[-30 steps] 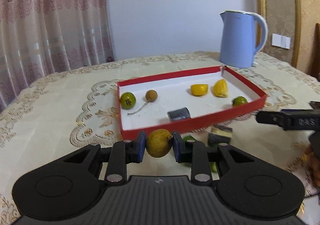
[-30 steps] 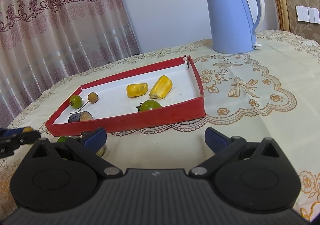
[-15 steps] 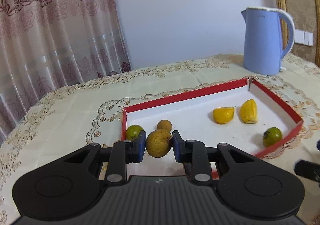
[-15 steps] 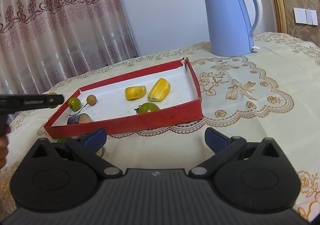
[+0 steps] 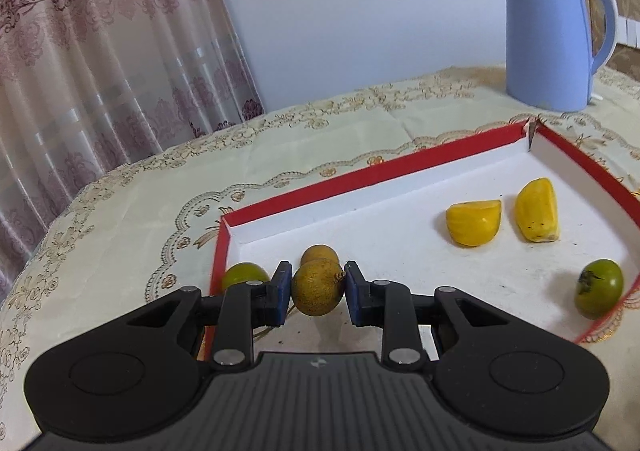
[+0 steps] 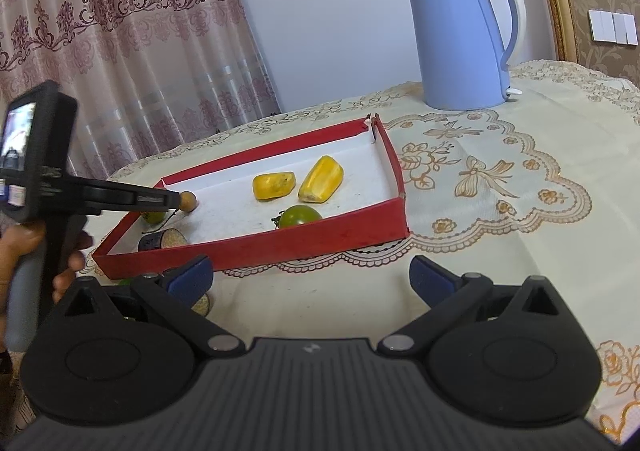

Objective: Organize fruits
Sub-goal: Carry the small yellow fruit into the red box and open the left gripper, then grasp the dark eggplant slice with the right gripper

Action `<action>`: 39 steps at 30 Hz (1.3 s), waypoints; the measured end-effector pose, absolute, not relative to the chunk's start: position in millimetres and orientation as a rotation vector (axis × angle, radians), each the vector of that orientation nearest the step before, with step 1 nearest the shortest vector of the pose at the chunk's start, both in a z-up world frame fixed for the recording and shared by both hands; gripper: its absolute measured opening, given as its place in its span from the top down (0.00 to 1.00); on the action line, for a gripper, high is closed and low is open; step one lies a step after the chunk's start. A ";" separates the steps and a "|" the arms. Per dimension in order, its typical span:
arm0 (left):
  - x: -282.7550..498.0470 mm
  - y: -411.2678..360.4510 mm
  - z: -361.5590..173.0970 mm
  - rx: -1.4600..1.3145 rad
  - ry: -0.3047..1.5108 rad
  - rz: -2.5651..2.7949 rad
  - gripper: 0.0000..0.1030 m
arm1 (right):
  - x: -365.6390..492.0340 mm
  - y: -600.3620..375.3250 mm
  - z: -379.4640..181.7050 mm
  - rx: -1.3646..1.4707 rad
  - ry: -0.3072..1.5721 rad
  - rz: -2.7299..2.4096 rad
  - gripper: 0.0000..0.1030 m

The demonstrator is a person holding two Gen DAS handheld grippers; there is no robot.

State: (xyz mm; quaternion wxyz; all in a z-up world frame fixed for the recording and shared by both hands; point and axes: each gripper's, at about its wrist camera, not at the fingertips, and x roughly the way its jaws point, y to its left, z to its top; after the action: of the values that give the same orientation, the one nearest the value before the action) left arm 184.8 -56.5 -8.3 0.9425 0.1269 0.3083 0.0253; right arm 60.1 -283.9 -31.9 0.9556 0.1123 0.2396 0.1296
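Note:
My left gripper [image 5: 315, 291] is shut on a round brown fruit [image 5: 314, 297] and holds it over the near left corner of the red tray [image 5: 360, 175]. Just behind it in the tray lie a second brown fruit [image 5: 320, 254] and a small green fruit [image 5: 245, 275]. Two yellow pieces [image 5: 474, 221] and a green tomato [image 5: 599, 288] lie further right. In the right wrist view the left gripper [image 6: 176, 201] reaches in from the left with the brown fruit [image 6: 188, 201] at its tip. My right gripper [image 6: 310, 279] stands open and empty before the tray's front wall [image 6: 280, 247].
A blue kettle [image 6: 460, 39] stands behind the tray on the embroidered tablecloth. A dark cut piece [image 6: 162, 239] lies in the tray's near corner. On the cloth under my right gripper's left finger, a cut piece [image 6: 202, 305] and something green [image 6: 125, 282] show partly. A hand [image 6: 24, 247] grips the left handle.
My left gripper carried the brown fruit from in front of the tray to above its left corner, entering the right wrist view from the left. The right gripper stayed still and open.

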 end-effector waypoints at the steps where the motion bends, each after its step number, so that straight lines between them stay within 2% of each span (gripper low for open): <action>1: 188.6 -57.9 -9.7 0.260 0.637 0.051 0.73 | 60.2 -284.0 -32.0 0.229 0.487 0.264 0.00; 14: 202.8 -58.1 -6.9 0.223 0.669 0.060 0.72 | 58.9 -282.8 -31.2 0.224 0.475 0.300 0.00; 21: 197.2 -47.3 -1.1 0.207 0.649 0.076 0.72 | 52.2 -247.7 -23.2 0.004 0.442 0.409 0.01; 22: 195.3 -45.0 0.6 0.199 0.644 0.084 0.72 | 52.9 -239.5 -21.8 -0.046 0.445 0.418 0.05; 23: 190.8 -42.1 3.4 0.187 0.637 0.088 0.73 | 54.8 -232.4 -20.9 -0.080 0.456 0.423 0.14; 28: 155.1 -22.4 19.1 0.117 0.580 0.118 0.72 | 68.3 -210.2 -18.4 -0.145 0.503 0.503 0.25; 30: 139.4 -11.6 23.4 0.076 0.556 0.130 0.72 | 71.0 -203.9 -18.2 -0.165 0.515 0.523 0.36; 34: 116.6 6.2 23.4 0.009 0.519 0.147 0.71 | 75.5 -195.8 -20.9 -0.197 0.542 0.547 0.47; 36: 109.3 11.5 20.1 -0.006 0.493 0.154 0.67 | 78.2 -192.9 -22.3 -0.204 0.553 0.549 0.49; 38: 103.4 14.3 16.3 -0.012 0.456 0.161 0.51 | 83.3 -189.0 -22.7 -0.201 0.570 0.557 0.52; 39: 101.4 16.0 14.1 -0.018 0.433 0.164 0.47 | 86.4 -188.0 -22.9 -0.193 0.581 0.570 0.59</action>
State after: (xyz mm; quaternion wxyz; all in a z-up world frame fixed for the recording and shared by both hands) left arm 101.4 16.0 14.1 0.9733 -0.0089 0.2146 0.0813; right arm 86.4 -188.0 -22.9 0.9138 -0.0935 0.2823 0.2767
